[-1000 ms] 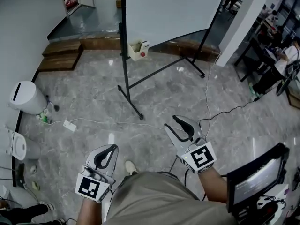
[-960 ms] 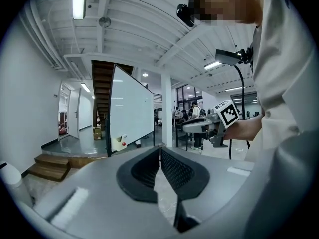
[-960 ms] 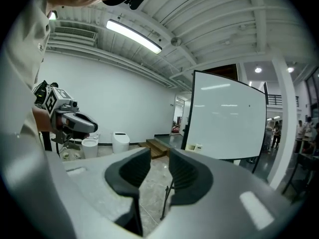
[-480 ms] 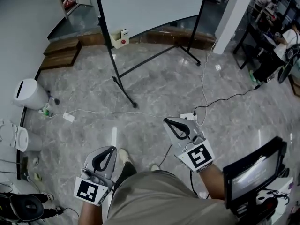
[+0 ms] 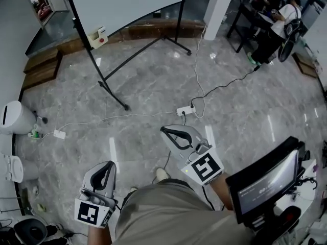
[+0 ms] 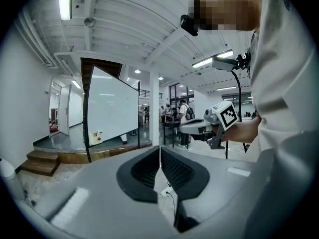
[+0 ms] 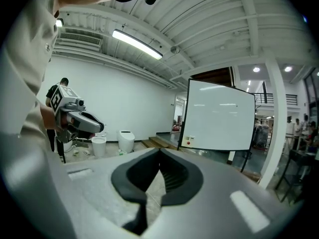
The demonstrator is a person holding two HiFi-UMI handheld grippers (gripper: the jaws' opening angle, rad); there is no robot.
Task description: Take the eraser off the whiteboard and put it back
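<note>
**Both grippers clenched shut and empty, whiteboard's way over there**

Quick status from my end. My left gripper (image 6: 159,152) is squeezed fully closed. In its own view the two dark pads meet in a thin line and there's nothing between them. Same deal with my right gripper (image 7: 159,157): jaws pressed together, holding nothing. Looking down from the head view, I've got both of them out in front of my waist. The right one reaches further forward than the left, and its marker cube (image 5: 203,167) faces up at me.

The whiteboard (image 5: 122,1) is on its black stand (image 5: 113,96) at the far side of the grey marble floor (image 5: 153,86), well apart from both grippers. Low on the stand's left post, by the board's bottom corner, hangs a small white holder (image 5: 98,36) with a red spot on it. The eraser itself I honestly can't pick out from here. It's too small to say whether it's that white thing or sitting inside it.

Other stuff around:
- A power strip (image 5: 185,109) with a white cable lies on the floor between me and the stand.
- A white bin (image 5: 11,117) is off to the left, with wooden steps (image 5: 41,68) beyond it.
- A pillar (image 5: 218,4) stands just right of the board.
- A monitor (image 5: 265,182) sits by my right elbow.
- A person (image 5: 280,22) is at a desk in the far right corner.
</note>
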